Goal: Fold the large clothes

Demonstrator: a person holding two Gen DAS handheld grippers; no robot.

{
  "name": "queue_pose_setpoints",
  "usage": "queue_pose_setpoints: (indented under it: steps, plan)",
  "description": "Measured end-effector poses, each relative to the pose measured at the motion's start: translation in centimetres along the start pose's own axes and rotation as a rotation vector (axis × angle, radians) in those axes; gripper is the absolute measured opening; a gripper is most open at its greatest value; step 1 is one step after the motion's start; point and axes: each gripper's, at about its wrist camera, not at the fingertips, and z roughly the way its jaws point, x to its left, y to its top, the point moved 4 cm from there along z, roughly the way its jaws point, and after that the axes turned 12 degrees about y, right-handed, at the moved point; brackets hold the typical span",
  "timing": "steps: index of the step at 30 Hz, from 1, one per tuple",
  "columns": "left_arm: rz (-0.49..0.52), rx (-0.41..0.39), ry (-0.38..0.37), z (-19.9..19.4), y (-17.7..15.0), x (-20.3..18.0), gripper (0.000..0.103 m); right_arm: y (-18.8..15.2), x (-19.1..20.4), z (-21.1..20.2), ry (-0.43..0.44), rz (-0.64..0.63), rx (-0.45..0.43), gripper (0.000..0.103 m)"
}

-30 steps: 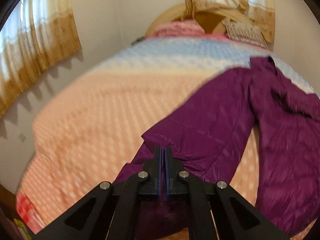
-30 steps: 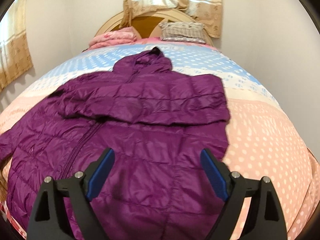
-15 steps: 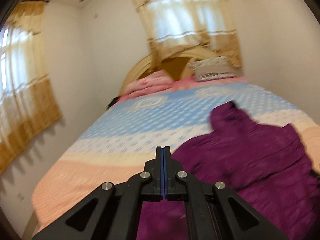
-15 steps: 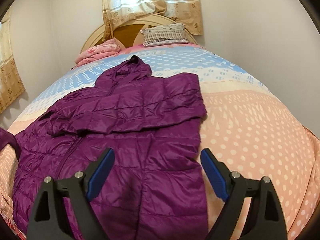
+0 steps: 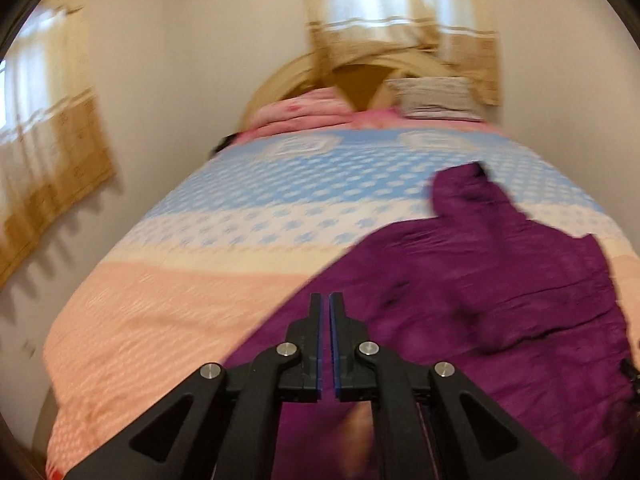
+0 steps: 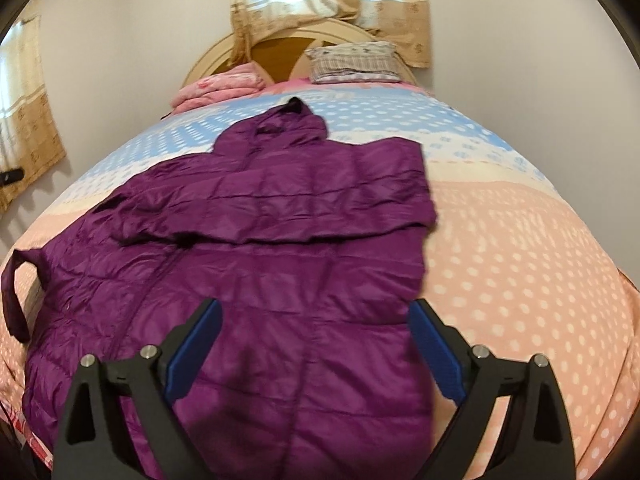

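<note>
Since a second ago, sleeve let go by left gripper [image 5: 325, 312]: jaws just parted to a thin slit, nothing between them, raised above the jacket's [image 6: 256, 264] left edge. Right gripper [image 6: 314, 340] spread wide, a little wider than before, empty, hovering over the hem. Jacket flat on the bed [image 6: 520, 264], long axis running foot to head, hood [image 6: 288, 124] pointing at the headboard [image 6: 280, 46]. One sleeve [image 6: 224, 220] folded across the chest; the other [image 6: 16, 300] dangling loose at the left edge.

Purple hooded puffer jacket [image 6: 280, 280] flat on bed
</note>
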Motion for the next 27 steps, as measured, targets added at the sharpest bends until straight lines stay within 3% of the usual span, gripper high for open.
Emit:
queue_pose_setpoints:
  steps: [1, 3, 4, 6, 11, 13, 19, 20, 22, 23, 25, 27]
  plan:
    - [-0.012, 0.01, 0.015, 0.2, -0.8, 1.3, 0.022, 0.0, 0.6, 0.3, 0.006, -0.013, 0.002, 0.096]
    - [-0.064, 0.03, 0.035, 0.1, -3.0, 4.7, 0.081, -0.2, 1.6, 1.0, 0.017, -0.033, 0.014, 0.096]
    - [-0.108, 0.02, 0.038, -0.4, -4.2, 6.5, 0.088, -0.3, 2.3, 1.5, 0.023, -0.05, 0.024, 0.096]
    - [-0.155, 0.024, 0.029, -1.2, -6.2, 8.4, 0.09, -0.3, 3.3, 2.2, 0.028, -0.077, 0.039, 0.096]
    - [-0.243, 0.124, -0.012, -1.2, -10.7, 9.5, 0.09, -0.7, 5.4, 2.7, 0.022, -0.148, 0.057, 0.096]
    - [-0.246, 0.174, -0.072, -0.8, -12.2, 8.0, 0.09, -0.9, 5.7, 2.5, 0.017, -0.161, 0.059, 0.096]
    - [-0.193, 0.243, -0.147, 1.2, -15.2, 3.8, 0.09, -1.2, 5.0, 2.0, -0.007, -0.156, 0.054, 0.096]
    - [-0.185, 0.245, -0.155, 1.6, -15.4, 3.4, 0.086, -1.2, 4.9, 2.0, -0.011, -0.152, 0.053, 0.096]
    - [-0.188, 0.259, -0.2, 2.3, -15.9, 2.8, 0.045, -1.3, 4.4, 1.9, -0.02, -0.133, 0.051, 0.096]
    - [-0.183, 0.284, -0.23, 3.1, -16.2, 2.4, 0.013, -1.3, 4.1, 1.9, -0.023, -0.126, 0.047, 0.096]
    - [-0.19, 0.295, -0.264, 3.5, -16.5, 2.2, 0.008, -1.3, 3.7, 1.7, -0.027, -0.114, 0.04, 0.096]
    - [-0.169, 0.267, -0.25, 2.7, -16.1, 2.3, 0.006, -1.4, 3.3, 1.5, -0.031, -0.104, 0.03, 0.096]
